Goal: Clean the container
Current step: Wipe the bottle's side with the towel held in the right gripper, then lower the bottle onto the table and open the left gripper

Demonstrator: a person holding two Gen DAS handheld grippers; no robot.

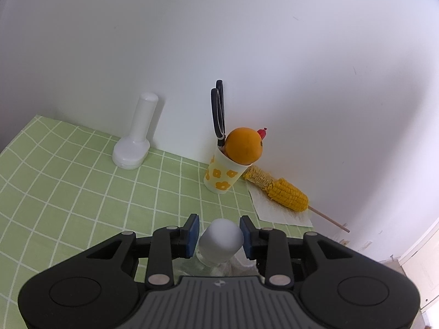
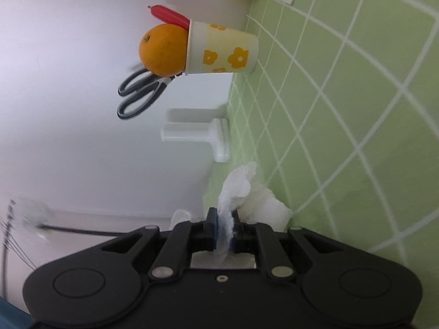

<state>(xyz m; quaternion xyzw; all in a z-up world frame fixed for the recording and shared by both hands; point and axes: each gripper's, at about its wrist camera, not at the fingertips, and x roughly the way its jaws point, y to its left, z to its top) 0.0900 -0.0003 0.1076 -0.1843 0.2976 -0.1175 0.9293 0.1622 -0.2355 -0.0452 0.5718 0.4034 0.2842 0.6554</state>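
My left gripper (image 1: 219, 233) is shut on a clear bottle with a rounded white cap (image 1: 221, 240), held between its blue pads above the green checked tablecloth (image 1: 68, 178). My right gripper (image 2: 223, 233) is rolled on its side and shut on a crumpled white paper tissue (image 2: 244, 192) that sticks out past the fingertips. The bottle's body is mostly hidden behind the left gripper.
A flowered paper cup (image 1: 222, 175) by the wall holds an orange (image 1: 244, 145), black scissors (image 1: 218, 109) and a red item; it also shows in the right wrist view (image 2: 222, 50). A corn cob (image 1: 279, 192) lies on a napkin. A white bottle-shaped object (image 1: 137, 134) stands at the wall.
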